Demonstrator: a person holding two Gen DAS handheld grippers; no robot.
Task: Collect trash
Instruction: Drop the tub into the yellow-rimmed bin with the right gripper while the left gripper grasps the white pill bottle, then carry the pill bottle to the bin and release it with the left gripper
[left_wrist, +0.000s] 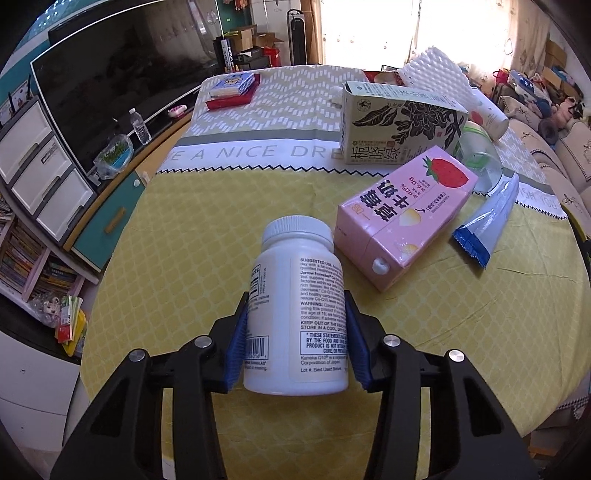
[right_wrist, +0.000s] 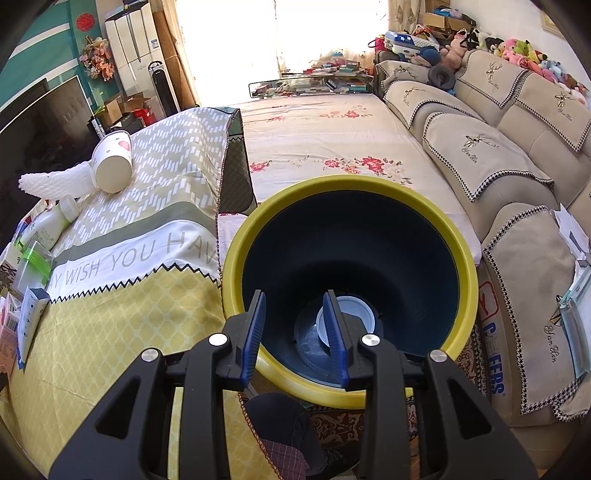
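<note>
My left gripper (left_wrist: 295, 314) is shut on a white pill bottle (left_wrist: 297, 310) with a white cap, held above the yellow tablecloth (left_wrist: 207, 229). A pink strawberry milk carton (left_wrist: 404, 214), a floral tea box (left_wrist: 399, 125) and a blue-ended wrapper (left_wrist: 487, 221) lie to its right. My right gripper (right_wrist: 295, 299) is open and empty over a yellow-rimmed dark bin (right_wrist: 347, 273) beside the table. A white lid or cup (right_wrist: 349, 319) lies at the bin's bottom. In the right wrist view a paper cup (right_wrist: 112, 162) and white foam netting (right_wrist: 55, 182) lie on the table.
A red tray with a blue box (left_wrist: 232, 90) sits at the table's far end. A TV (left_wrist: 118, 88) and drawers (left_wrist: 40, 166) stand to the left. A beige sofa (right_wrist: 517, 177) and a floral-sheeted bed (right_wrist: 325, 144) lie beyond the bin. A lotion bottle (right_wrist: 48, 223) lies on the table.
</note>
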